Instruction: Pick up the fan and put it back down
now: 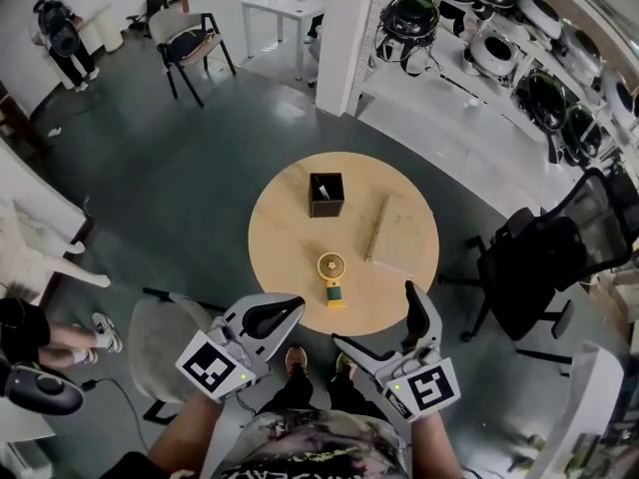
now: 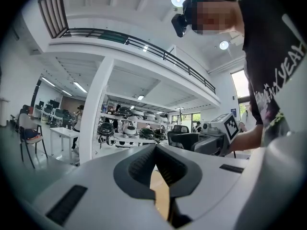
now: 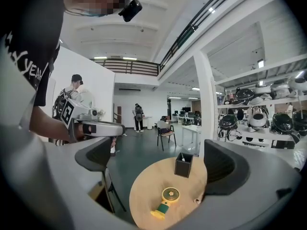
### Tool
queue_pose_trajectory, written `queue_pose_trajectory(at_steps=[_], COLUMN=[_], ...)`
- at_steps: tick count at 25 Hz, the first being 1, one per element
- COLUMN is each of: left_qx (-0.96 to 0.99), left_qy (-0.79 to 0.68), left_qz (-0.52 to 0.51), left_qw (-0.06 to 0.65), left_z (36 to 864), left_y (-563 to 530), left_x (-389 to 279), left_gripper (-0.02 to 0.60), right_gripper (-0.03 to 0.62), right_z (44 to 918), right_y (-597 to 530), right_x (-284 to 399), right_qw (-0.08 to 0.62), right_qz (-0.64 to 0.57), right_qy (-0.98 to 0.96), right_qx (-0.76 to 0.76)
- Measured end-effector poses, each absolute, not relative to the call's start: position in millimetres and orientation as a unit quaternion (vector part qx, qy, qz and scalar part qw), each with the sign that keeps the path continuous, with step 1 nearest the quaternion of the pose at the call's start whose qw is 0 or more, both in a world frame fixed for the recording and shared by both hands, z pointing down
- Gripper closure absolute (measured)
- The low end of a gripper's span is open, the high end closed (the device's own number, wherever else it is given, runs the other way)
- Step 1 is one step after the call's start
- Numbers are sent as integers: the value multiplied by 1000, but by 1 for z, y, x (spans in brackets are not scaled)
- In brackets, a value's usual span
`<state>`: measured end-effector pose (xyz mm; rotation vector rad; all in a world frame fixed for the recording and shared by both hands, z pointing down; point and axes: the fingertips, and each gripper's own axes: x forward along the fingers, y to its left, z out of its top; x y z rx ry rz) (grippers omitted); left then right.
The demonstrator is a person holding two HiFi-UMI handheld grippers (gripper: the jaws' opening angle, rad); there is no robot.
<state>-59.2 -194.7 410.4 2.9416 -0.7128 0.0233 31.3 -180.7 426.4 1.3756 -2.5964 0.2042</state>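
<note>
A small yellow fan (image 1: 331, 276) with a green handle lies flat on the round wooden table (image 1: 285, 252), near its front edge. The right gripper view shows the fan (image 3: 166, 202) just ahead of and below my jaws. My right gripper (image 1: 377, 317) is open and empty, held just off the table's near edge, to the right of the fan. My left gripper (image 1: 285, 312) is shut on nothing, hovering in front of the table and left of the fan. In the left gripper view the pads (image 2: 144, 169) meet, with a sliver of tabletop showing behind them.
A black open box (image 1: 326, 194) stands behind the fan, and a flat wooden board (image 1: 397, 233) lies at the table's right. A black office chair (image 1: 539, 267) is to the right, a grey chair (image 1: 165, 342) at front left. Shelves of helmets (image 1: 519, 58) line the back right.
</note>
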Motion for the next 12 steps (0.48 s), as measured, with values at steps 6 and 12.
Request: queue_pose_trajectory(at_steps=[6,12], left_qx=[963,959], left_qy=[-266,-280], left_qz=[11,13], left_qw=[47,35], left_z=[408,401], left_y=[-211,-220], left_x=[-45,-29], left_gripper=[569,569], right_gripper=[8,8], right_z=[427,423], right_y=[-196,-210], right_x=[47,59], right_qw=[94,88], right_qz=[63,58], right_qy=[-886,-894], right_qx=[450,435])
